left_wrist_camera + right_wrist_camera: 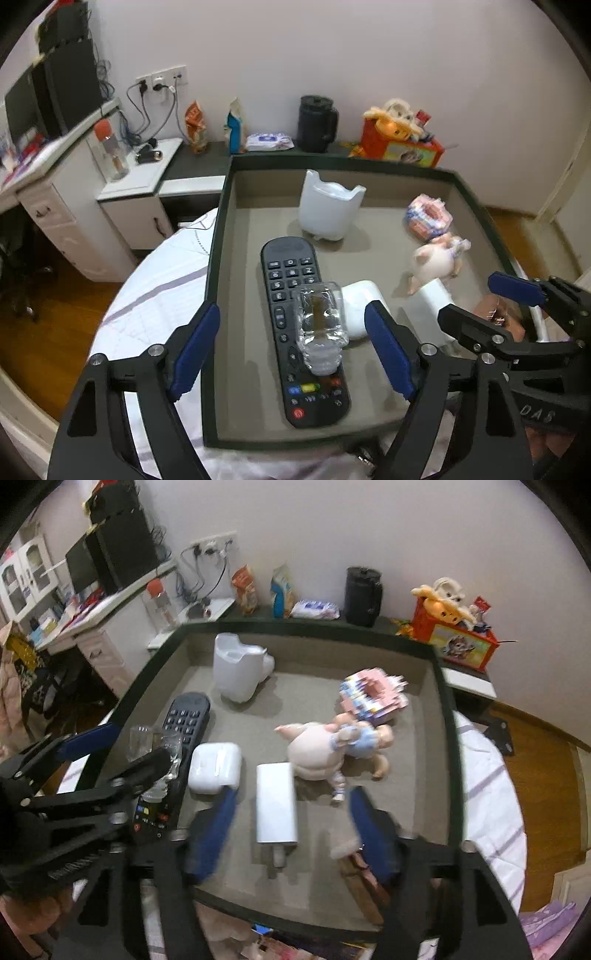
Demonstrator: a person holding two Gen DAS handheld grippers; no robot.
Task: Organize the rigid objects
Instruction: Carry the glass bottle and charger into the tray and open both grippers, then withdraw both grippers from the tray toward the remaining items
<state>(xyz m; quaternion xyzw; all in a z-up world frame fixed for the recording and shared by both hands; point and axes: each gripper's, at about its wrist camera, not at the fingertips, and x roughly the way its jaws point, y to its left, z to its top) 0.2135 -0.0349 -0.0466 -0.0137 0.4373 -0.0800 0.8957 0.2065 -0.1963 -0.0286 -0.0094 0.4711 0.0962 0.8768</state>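
A dark-rimmed tray [218, 236] with a tan floor holds the objects. A black remote [303, 332] lies lengthwise in it, with a clear plastic bottle [321, 328] lying on top. My left gripper [291, 343] is open, its blue pads either side of the bottle and remote, not touching. My right gripper [291, 827] is open above a white charger block [275, 805]. A white earbud case [214, 768], a pink pig doll [317, 749], a pink block toy [373, 694] and a white jug-like container [236, 672] also sit in the tray.
The tray rests on a round table with a white quilted cloth [155, 288]. A brown wooden item [360, 882] lies under the right pad. Behind the tray are a black mug [317, 123], snack packs [195, 127], a red toy box [399, 140] and a white cabinet [136, 184].
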